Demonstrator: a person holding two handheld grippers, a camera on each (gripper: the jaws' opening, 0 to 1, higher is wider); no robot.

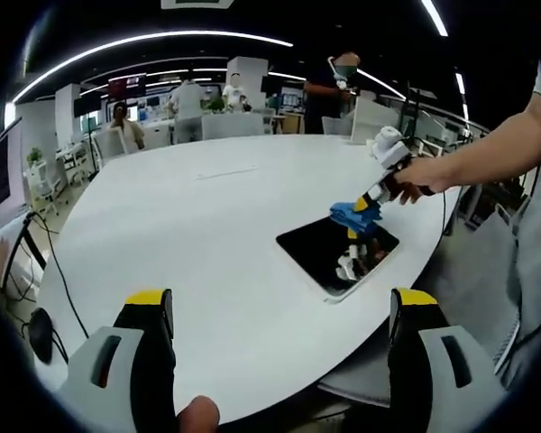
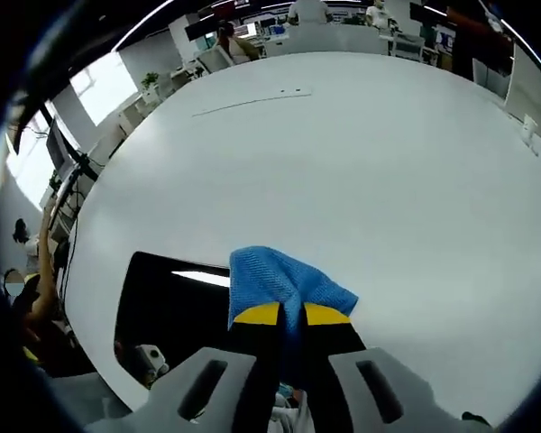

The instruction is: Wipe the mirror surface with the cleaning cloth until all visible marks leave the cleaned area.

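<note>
In the left gripper view, the left gripper (image 1: pixel 279 316) hangs back over the near edge of the big white table (image 1: pixel 189 225), its yellow-tipped jaws spread wide with nothing between them. Out ahead, the mirror (image 1: pixel 317 253) lies flat near the table's right-hand rim, a dark rectangle with a pale frame, and one of its corners sits close to the table edge. The right gripper (image 1: pixel 361 206), held by a person's hand (image 1: pixel 413 177), comes in from the right and holds the blue cleaning cloth (image 1: pixel 347 215) down at the far side of the mirror. I cannot make out any marks on the glass from here; it mostly shows dark reflections. So I judge the wiping is under way or just starting at that far edge, with most of the surface left to cover.

In the right gripper view, the right gripper (image 2: pixel 291 316) has its jaws pinched close on the cleaning cloth (image 2: pixel 275 275), which bunches up above the yellow tips. The mirror (image 2: pixel 171 311) spreads to the left of and below the cloth, with a bright strip of ceiling light reflected in it. The cloth looks to sit at the mirror's right edge, partly over the table (image 2: pixel 343 162).

There is plenty of bare table beyond and to the left for long strokes. The tight side is the table rim next to the mirror, where a hard push could, I think, slide the mirror toward the drop.
</note>
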